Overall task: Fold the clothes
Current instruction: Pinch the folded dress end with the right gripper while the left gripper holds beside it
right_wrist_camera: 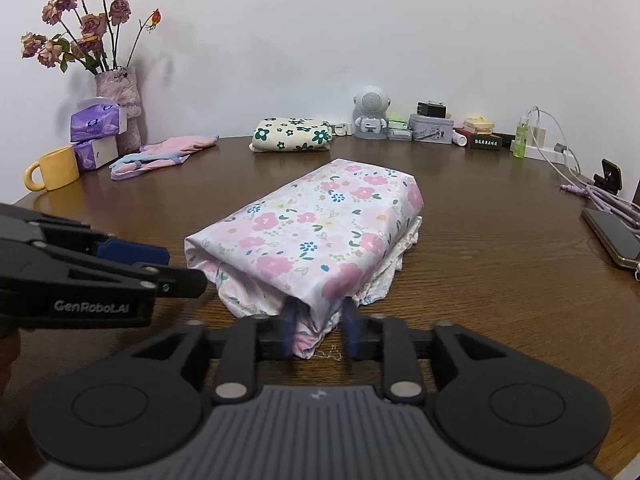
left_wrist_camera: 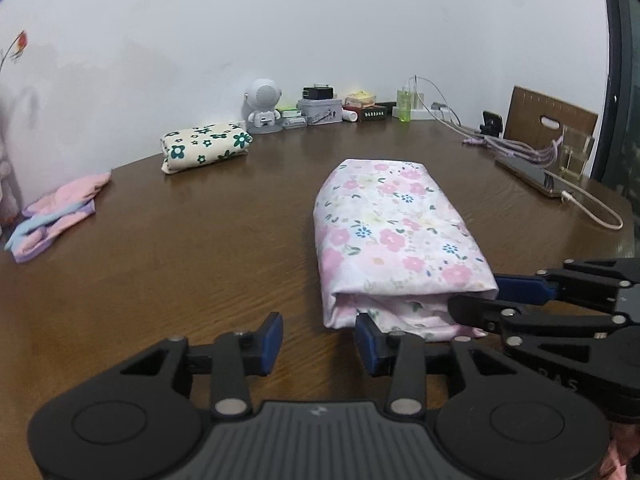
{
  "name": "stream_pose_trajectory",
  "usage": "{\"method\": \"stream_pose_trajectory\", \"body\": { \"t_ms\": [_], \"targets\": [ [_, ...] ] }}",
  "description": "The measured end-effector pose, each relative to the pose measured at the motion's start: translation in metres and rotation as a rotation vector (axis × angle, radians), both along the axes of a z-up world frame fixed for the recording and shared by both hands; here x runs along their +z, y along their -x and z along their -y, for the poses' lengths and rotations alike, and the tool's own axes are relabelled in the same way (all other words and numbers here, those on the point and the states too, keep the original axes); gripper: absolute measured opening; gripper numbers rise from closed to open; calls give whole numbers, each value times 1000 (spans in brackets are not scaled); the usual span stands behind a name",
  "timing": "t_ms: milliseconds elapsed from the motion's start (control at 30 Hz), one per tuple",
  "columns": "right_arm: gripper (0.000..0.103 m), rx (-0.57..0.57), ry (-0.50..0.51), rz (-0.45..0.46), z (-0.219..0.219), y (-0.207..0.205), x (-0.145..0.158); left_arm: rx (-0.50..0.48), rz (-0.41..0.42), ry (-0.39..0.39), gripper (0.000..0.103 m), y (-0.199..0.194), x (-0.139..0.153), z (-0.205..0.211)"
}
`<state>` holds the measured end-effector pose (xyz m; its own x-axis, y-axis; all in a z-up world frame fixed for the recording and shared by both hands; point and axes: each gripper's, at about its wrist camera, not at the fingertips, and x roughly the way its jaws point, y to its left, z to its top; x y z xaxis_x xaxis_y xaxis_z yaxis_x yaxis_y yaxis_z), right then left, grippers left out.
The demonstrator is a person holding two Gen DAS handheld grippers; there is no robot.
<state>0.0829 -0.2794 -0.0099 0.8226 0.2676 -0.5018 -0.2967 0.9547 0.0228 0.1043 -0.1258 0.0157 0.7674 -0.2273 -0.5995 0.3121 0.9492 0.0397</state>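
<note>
Pink bundle [left_wrist_camera: 396, 240] is seen mid-frame on table [left_wrist_camera: 180, 272]. L gripper [left_wrist_camera: 318, 338] is held part open, empty. R gripper [right_wrist_camera: 318, 330] part open w/ bundle's corner between, pads apparently not pressing.

Both my wrist cameras are looking low toward twelve o'clock, sharing the close folded floral bundle [left_wrist_camera: 394, 236] on the table [left_wrist_camera: 200, 264].

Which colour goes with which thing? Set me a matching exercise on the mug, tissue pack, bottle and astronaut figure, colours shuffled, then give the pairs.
Things:
1. mug
2. tissue pack
3. bottle
4. astronaut figure

Colours:
A. green
B. white
C. yellow
D. purple

Pairs: 1-C, 2-D, 3-A, 4-B
</note>
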Motion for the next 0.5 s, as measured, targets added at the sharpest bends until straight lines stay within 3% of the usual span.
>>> {"method": "stream_pose_trajectory", "body": {
  "t_ms": [167,333,500],
  "targets": [
    [29,-6,-13,-6,3,-3,0,-50,-9,6,37,-8,-2,1],
    [29,3,-8,-12,3,-7,-2,-71,1,31,15,-12,-3,0],
    [29,6,-11,-16,2,-8,-3,-77,12,36,15,-13,-3,-1]
  ]
}}
